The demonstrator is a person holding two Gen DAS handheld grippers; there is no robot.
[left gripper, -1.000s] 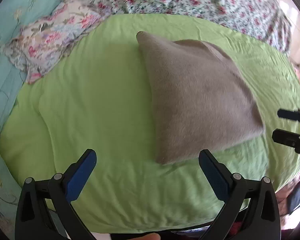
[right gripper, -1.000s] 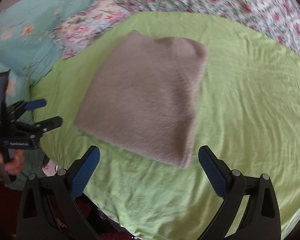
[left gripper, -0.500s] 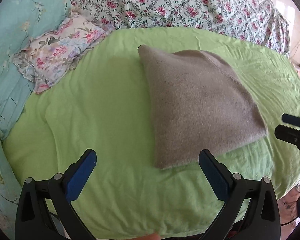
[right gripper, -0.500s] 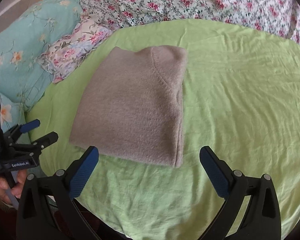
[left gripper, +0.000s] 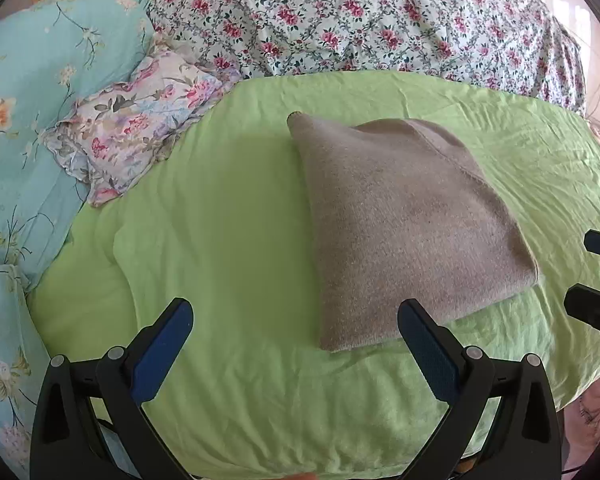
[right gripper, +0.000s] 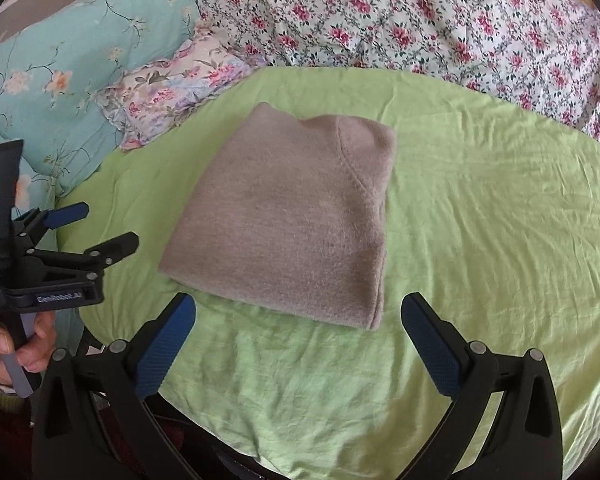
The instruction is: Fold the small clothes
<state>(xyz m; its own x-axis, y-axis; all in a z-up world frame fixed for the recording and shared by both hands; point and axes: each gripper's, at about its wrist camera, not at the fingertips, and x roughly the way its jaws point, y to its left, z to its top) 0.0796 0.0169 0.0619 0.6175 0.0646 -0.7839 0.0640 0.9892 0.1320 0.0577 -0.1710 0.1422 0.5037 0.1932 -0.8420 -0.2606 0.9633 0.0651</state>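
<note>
Grey knit garment (right gripper: 288, 220) lies folded into a compact, roughly square packet on the green sheet (right gripper: 480, 220), toward the middle of the bed, near the floral pillow (right gripper: 172, 92) but apart from it. Edges look stacked; a seam curves across the top layer. Judgement: the fold looks essentially finished.

Risks from here:
- Another nip at a corner could lift only the top layer and open the packet; the knit looks soft and loose.
- Near right corner shows layered edges slightly offset; dragging there would skew the stack.
- Sheet is wrinkled and soft, so pressing down could shift the bundle.

Poses:
- Left gripper (left gripper: 296, 328) hovers low over the near edge of the sheet, jaws spread wide, nothing between them; garment's near corner sits just beyond its right finger. Seen from the right camera, it (right gripper: 100, 232) sits off the garment's left side, held in a hand (right gripper: 12, 344).
- Right gripper (right gripper: 300, 328) is also wide apart and empty, short of the garment's near edge.
</note>
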